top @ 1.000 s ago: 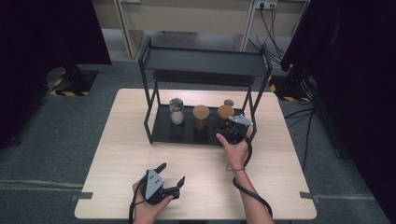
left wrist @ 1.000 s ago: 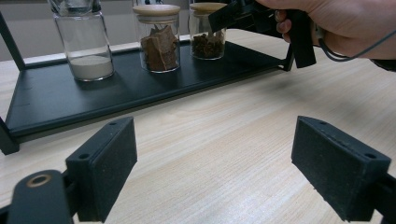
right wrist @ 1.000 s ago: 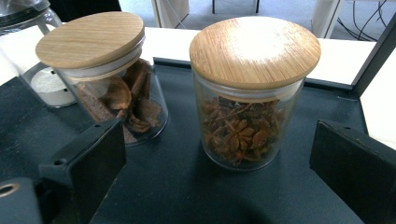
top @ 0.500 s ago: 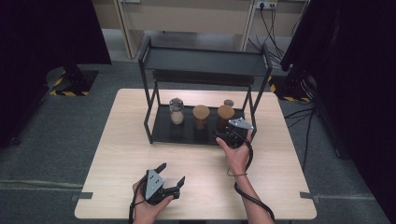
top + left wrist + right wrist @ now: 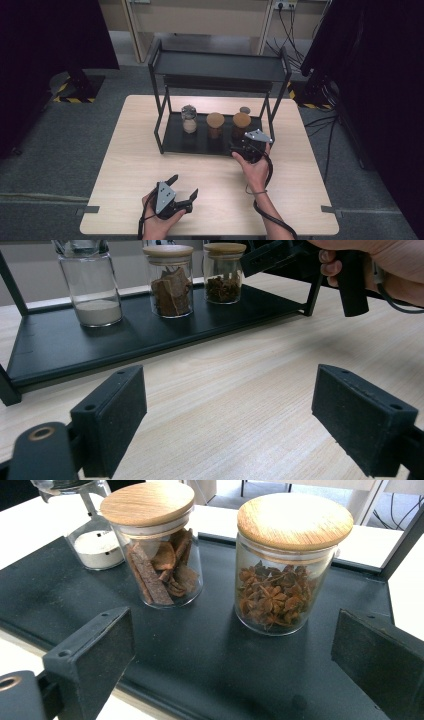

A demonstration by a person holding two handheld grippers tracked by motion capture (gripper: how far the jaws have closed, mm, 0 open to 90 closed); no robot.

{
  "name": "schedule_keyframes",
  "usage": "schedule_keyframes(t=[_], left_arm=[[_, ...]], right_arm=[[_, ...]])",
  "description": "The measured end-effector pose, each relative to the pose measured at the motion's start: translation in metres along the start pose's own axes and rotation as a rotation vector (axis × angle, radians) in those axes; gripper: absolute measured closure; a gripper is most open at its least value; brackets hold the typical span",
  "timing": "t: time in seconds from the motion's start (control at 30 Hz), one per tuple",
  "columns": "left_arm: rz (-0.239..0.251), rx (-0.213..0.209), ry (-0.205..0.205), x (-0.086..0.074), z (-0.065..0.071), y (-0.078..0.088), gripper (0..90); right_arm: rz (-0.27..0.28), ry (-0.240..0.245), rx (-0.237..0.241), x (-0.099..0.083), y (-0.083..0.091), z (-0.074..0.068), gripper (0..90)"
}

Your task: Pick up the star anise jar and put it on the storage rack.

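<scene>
The right hand-held gripper is held at the front edge of the rack's lower shelf, its jaws spread wide with nothing between them. In the right gripper view the star anise jar stands at the upper right of the frame, ahead of the jaws and slightly right of their centre line; the cinnamon jar stands to its left, near but apart, and a third jar with white powder is seen at the upper left. In the high view the star anise jar lies just above the right hand-held gripper, under the rack's top shelf.

The step in hand is judged to be the reach for the star anise jar. It would be done well if the jaws were centred on the glass body below the wooden lid, brought in level, and closed only once both pads flank the glass. The cinnamon jar should be cleared by the left jaw, and the rack post at the right by the other.

The jar stands upright; its long axis is vertical, with the lid upward.

The left hand-held gripper is rested on the surface at the lower left, its jaws spread and nothing in them.
</scene>
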State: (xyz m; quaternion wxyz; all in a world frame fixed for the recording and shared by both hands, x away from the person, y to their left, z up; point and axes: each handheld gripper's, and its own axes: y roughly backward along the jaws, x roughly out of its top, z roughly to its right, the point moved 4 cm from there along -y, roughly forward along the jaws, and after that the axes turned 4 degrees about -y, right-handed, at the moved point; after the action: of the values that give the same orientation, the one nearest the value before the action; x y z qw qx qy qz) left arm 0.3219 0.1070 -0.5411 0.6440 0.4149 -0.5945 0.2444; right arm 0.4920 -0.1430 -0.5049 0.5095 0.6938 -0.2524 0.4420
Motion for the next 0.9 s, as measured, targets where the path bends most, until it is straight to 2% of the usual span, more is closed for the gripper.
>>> schedule_keyframes(t=[0.9], left_arm=[[0.000, 0.001, -0.003, 0.000, 0.000, 0.000, 13.8]], right_arm=[[-0.006, 0.033, 0.035, -0.010, 0.022, -0.002, 4.3]])
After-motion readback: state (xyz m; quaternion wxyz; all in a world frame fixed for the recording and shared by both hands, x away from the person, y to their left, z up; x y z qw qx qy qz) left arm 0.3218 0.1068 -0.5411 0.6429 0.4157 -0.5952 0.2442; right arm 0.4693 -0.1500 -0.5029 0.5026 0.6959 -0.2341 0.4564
